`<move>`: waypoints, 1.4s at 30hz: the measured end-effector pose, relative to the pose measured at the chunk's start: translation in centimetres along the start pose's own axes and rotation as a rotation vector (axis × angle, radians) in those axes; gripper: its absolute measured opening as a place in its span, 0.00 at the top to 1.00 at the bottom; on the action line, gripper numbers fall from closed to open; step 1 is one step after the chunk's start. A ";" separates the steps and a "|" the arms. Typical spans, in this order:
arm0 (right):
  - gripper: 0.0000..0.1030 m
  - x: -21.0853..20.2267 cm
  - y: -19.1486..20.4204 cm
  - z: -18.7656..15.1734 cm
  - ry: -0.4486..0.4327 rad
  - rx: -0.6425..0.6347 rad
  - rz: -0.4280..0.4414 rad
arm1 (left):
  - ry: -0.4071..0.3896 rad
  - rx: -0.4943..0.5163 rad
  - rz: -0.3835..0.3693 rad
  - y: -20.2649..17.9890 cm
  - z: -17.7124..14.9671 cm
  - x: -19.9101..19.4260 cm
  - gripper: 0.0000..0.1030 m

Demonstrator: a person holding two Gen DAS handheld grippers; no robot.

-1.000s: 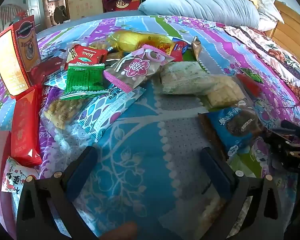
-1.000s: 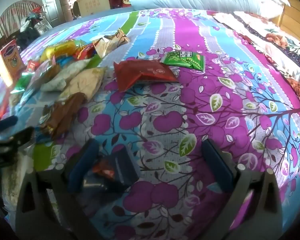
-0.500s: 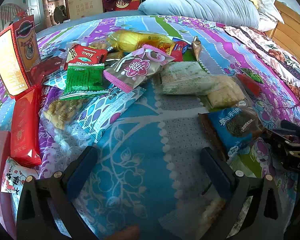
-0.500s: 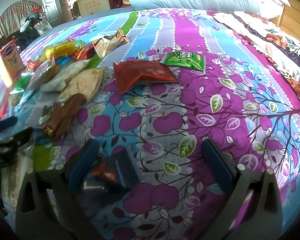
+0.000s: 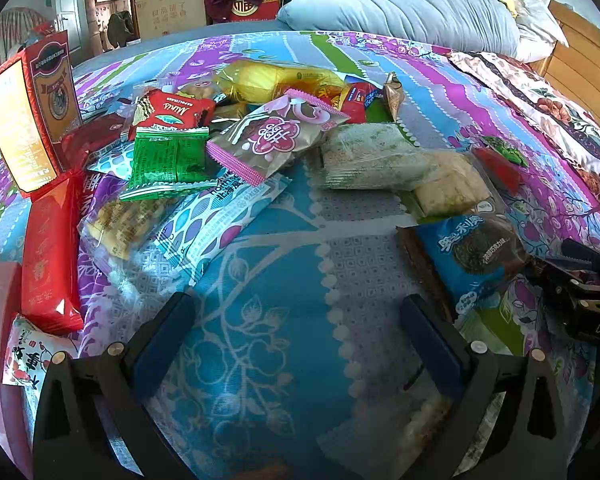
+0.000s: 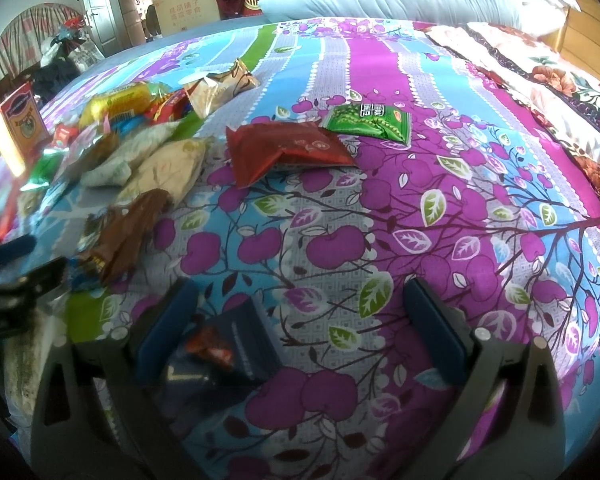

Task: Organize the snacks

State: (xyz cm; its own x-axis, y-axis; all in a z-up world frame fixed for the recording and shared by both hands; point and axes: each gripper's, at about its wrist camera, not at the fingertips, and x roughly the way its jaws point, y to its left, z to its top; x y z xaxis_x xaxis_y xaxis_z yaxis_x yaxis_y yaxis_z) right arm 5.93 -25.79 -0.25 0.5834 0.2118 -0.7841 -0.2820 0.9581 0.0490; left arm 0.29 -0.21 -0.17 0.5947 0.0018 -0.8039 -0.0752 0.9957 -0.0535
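Your left gripper (image 5: pixel 296 340) is spread wide over the bed sheet (image 5: pixel 284 360), and nothing sits between its blue padded fingers (image 5: pixel 162 340). Your right gripper (image 6: pixel 300 332) is spread wide too. A dark, shiny packet (image 6: pixel 224 356) lies flat on the sheet right by its left finger, but the fingers do not squeeze it.

The snacks lie in a loose pile on the soft, flowery sheet. In the left view you see a crinkly green packet (image 5: pixel 168 160), a pink packet (image 5: pixel 276 138) with a flower on it, a fat yellow bag (image 5: pixel 276 80), and a red wafer packet (image 5: pixel 172 110). A tall red box (image 5: pixel 28 108) stands up at the left edge. A long red packet (image 5: pixel 50 256) lies below it. A clear bag of pale green bars (image 5: pixel 368 156) touches a bag of pale square crackers (image 5: pixel 448 188). A blue cookie packet (image 5: pixel 472 256) lies close to the right gripper's tip.

In the right view, a flat red pouch (image 6: pixel 284 148) and a small green pouch (image 6: pixel 370 122) lie side by side, apart from the pile. A brown wrinkled wrapper (image 6: pixel 124 236) lies at the pile's near end.
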 end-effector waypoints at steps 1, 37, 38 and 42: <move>0.00 0.0 0.0 0.0 0.000 0.000 0.000 | 0.000 0.000 0.000 0.0 0.0 0.0 0.00; 0.00 0.1 0.0 0.0 0.000 0.000 0.001 | 0.003 0.009 0.010 -0.2 0.0 -0.1 0.00; 0.00 0.2 0.0 -0.1 0.000 0.000 0.001 | 0.003 0.009 0.010 -0.2 0.0 -0.1 0.00; 0.00 0.1 0.1 0.1 0.002 0.000 0.000 | 0.003 0.009 0.010 -0.2 0.0 -0.1 0.00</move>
State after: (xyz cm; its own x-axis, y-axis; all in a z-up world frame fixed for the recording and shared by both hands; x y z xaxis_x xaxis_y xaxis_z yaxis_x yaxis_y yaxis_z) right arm 6.06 -25.62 -0.26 0.5821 0.2118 -0.7850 -0.2822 0.9581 0.0493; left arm 0.24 -0.43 -0.07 0.5915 0.0116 -0.8062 -0.0738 0.9965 -0.0398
